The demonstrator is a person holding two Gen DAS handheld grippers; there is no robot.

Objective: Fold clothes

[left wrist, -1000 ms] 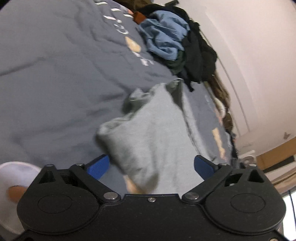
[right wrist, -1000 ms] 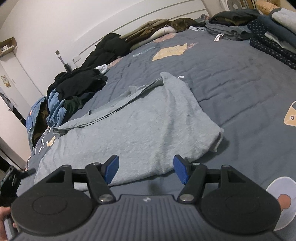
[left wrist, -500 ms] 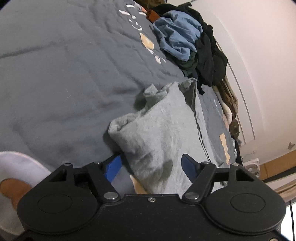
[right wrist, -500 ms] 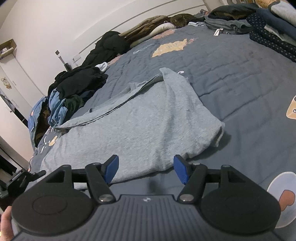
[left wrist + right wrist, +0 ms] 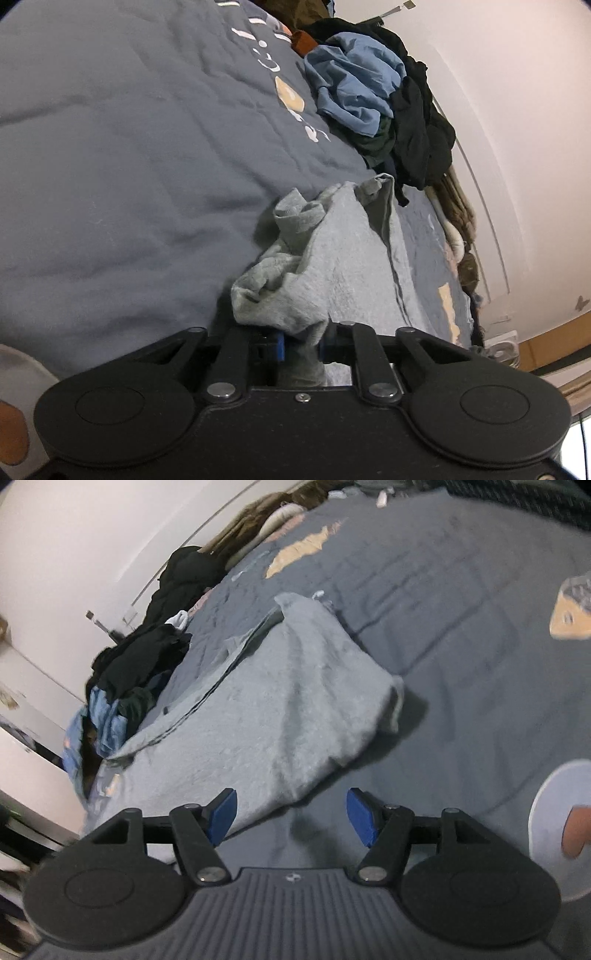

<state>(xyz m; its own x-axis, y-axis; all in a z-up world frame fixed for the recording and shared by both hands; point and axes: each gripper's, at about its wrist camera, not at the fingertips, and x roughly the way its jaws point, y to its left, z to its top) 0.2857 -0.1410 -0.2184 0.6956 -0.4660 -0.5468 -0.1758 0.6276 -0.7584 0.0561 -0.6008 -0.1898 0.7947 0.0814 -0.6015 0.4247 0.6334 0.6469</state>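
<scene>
No text, label or number is clear enough to read.

The left tongs (image 5: 300,345) have just been closing, their blue pads pinching grey fabric (image 5: 332,273); the right tongs (image 5: 291,818) stand apart, holding nothing.

We hold 2 matching tools. Our left gripper (image 5: 301,345) is smooth matte black, with 2 round discs flanking a flat body, 2 silver pivot pins, 1 small centre screw and blue pads (image 5: 279,345). Our right gripper (image 5: 291,814) has the same black linkage arms, discs and silver pins, but a ribbed dark grey top bearing a small logo, and blue pads (image 5: 221,814).
</scene>
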